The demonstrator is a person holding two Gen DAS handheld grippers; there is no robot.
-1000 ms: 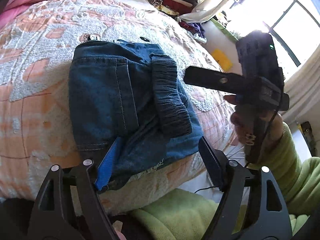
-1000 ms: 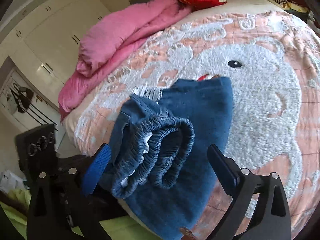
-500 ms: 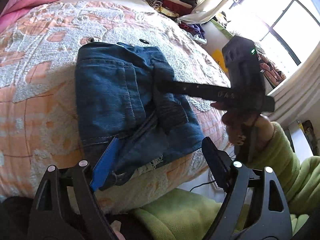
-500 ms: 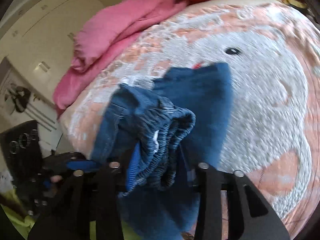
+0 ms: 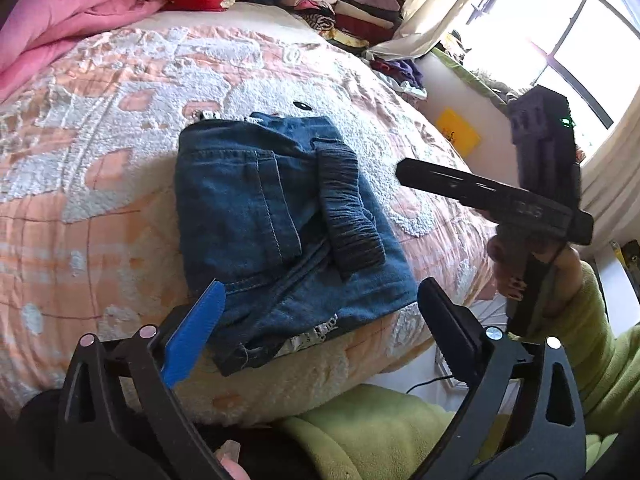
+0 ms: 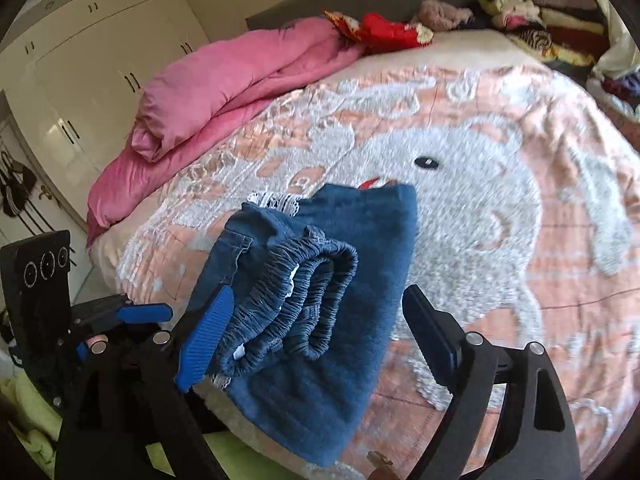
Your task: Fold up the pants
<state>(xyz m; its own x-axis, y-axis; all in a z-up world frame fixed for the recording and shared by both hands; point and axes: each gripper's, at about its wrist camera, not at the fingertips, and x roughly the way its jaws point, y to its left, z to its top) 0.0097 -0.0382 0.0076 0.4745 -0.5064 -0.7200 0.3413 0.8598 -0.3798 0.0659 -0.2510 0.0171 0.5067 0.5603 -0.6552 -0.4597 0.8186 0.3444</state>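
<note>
Basically done: pants (image 5: 280, 220) lie folded into a compact stack near the bed (image 5: 100, 200) edge, waistband on top. Left gripper (image 5: 320, 312) and right gripper (image 6: 316, 320) both spread apart, holding nothing. Maybe a tidy-up left.

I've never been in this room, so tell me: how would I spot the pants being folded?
Find the bed with the peach blanket showing a big white cartoon face. Near its front edge lies a folded bundle of blue denim, the pants, with a gathered elastic waistband on top. The pink quilt and the stacked clothes lie far behind it.
</note>
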